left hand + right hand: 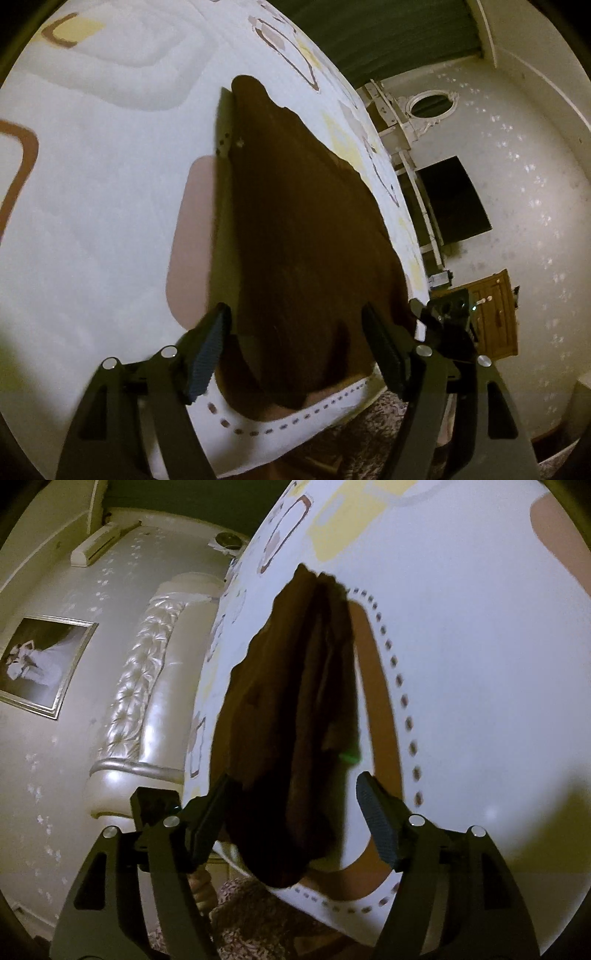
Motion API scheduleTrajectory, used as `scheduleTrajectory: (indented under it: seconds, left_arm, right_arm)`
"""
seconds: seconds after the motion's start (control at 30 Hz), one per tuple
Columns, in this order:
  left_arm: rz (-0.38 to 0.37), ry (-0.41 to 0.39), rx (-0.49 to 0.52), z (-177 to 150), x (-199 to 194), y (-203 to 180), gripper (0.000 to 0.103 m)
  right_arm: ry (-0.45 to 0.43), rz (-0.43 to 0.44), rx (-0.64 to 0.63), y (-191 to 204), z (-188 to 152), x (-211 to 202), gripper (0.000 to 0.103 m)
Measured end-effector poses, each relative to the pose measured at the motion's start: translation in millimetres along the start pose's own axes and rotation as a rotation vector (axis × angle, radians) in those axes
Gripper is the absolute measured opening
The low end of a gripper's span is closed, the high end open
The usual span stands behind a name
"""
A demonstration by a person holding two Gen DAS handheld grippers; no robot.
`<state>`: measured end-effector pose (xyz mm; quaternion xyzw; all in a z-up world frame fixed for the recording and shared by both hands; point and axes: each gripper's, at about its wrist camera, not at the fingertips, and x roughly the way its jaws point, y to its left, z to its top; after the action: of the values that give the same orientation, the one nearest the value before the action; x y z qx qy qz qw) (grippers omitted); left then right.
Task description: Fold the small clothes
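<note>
A dark brown small garment (303, 229) lies on the white patterned bed cover (103, 177), near the bed's front edge. In the right wrist view the garment (291, 716) shows long lengthwise folds. My left gripper (295, 354) is open, its fingers (208, 354) standing either side of the garment's near end. My right gripper (288, 819) is open too, its fingers (376, 823) straddling the garment's near end, which hangs slightly over the bed edge. Neither gripper holds cloth. The other gripper shows at the right in the left wrist view (448, 310).
The bed cover has a dotted oval print (402, 701) and brown and yellow shapes. A padded headboard (147, 686) and a framed picture (40, 664) are at the left. A wooden cabinet (495, 314) and a patterned rug (258, 919) lie below the bed edge.
</note>
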<state>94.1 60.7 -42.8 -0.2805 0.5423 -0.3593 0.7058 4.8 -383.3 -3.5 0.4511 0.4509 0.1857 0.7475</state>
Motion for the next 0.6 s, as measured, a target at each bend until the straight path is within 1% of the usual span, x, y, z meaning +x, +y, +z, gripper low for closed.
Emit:
scheduleTrajectory:
  seconds: [0.17, 0.2, 0.23, 0.27, 0.3, 0.33, 0.37, 0.43, 0.5, 0.6]
  left_arm:
    - [0.011, -0.015, 0.01, -7.5, 2.9, -2.9, 0.072]
    - [0.02, -0.016, 0.011, -7.7, 3.1, -2.6, 0.071]
    - [0.029, -0.017, 0.009, -6.2, 4.3, -2.7, 0.066]
    - [0.044, -0.021, 0.005, -5.8, 4.8, -2.2, 0.059]
    - [0.056, -0.025, 0.003, -9.1, 3.0, -0.4, 0.056]
    - [0.072, -0.028, 0.003, -10.9, 3.8, -0.4, 0.049]
    - [0.085, -0.031, 0.006, -11.4, 4.9, -0.4, 0.042]
    - [0.106, -0.038, 0.01, -11.8, 5.1, 0.6, 0.037]
    - [0.114, -0.046, 0.007, -12.2, 4.8, 1.2, 0.034]
    - [0.154, -0.055, 0.042, -13.3, 8.1, -5.9, 0.033]
  right_arm:
    - [0.022, 0.017, -0.03, 5.8, -8.5, 8.3, 0.069]
    - [0.026, 0.015, -0.042, 7.7, -9.5, 10.4, 0.067]
    - [0.037, -0.002, -0.062, 9.9, -11.7, 14.6, 0.057]
    - [0.047, -0.022, -0.072, 12.1, -13.5, 20.3, 0.05]
    - [0.055, -0.038, -0.079, 11.5, -14.3, 23.4, 0.036]
    - [0.06, -0.054, -0.085, 9.7, -15.9, 25.7, 0.026]
    - [0.058, -0.056, -0.08, 6.3, -17.3, 26.7, 0.023]
    - [0.052, -0.032, -0.053, 0.2, -16.3, 26.0, 0.017]
    - [0.052, -0.022, -0.036, -3.0, -16.1, 25.2, 0.016]
    - [0.037, -0.041, -0.043, -0.2, -19.0, 25.8, 0.016]
